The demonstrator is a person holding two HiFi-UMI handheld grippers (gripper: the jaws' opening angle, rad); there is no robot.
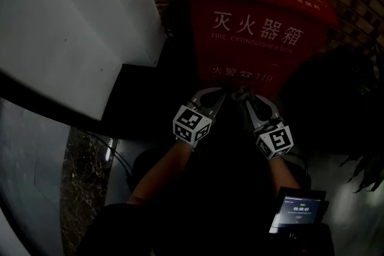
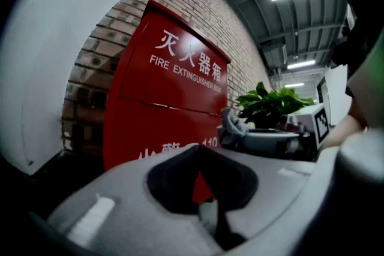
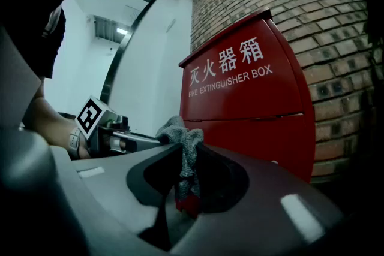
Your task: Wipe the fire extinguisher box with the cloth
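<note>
Right claw point(image 3: 185, 156) is pinching cloth point(image 3: 176, 129) by a thin fold, left claw point(image 2: 203, 156) sitting closed, empty. I'm expecting slippage once it's dragging against the fire extinguisher box point(image 3: 246, 105).

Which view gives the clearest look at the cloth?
The right gripper view: the grey cloth sits centre-frame, pinched in the right gripper. The left gripper view shows it small, near the plant. The head view is too dark to show it.
</note>
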